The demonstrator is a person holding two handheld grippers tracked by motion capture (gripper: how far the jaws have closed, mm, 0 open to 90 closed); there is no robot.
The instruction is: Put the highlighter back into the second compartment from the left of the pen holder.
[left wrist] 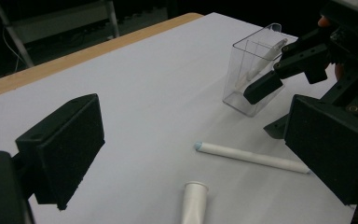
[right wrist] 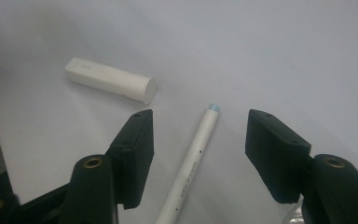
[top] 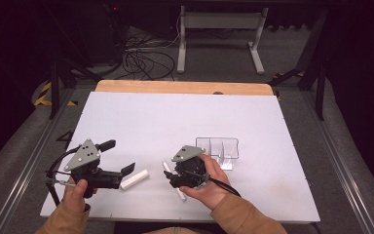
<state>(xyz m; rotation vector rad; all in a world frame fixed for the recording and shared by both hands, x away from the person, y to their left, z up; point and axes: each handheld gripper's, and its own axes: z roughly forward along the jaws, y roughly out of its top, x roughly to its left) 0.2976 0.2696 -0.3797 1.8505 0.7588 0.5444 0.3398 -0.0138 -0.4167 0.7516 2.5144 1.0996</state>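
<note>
While jaws straddle pen, cap nearby

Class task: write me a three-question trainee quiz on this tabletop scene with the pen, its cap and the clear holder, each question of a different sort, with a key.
1. True or false: the right gripper has lifted the white pen off the table.
2. Multiple choice: the white cap lies A) inside the clear pen holder; B) on the table apart from the pen; C) pushed onto the pen's tip.
3. Short answer: what colour is the pen's exposed tip?

Key
1. False: the pen lies on the table between open jaws, neither pad pressing on it.
2. B.
3. Light blue.
</note>
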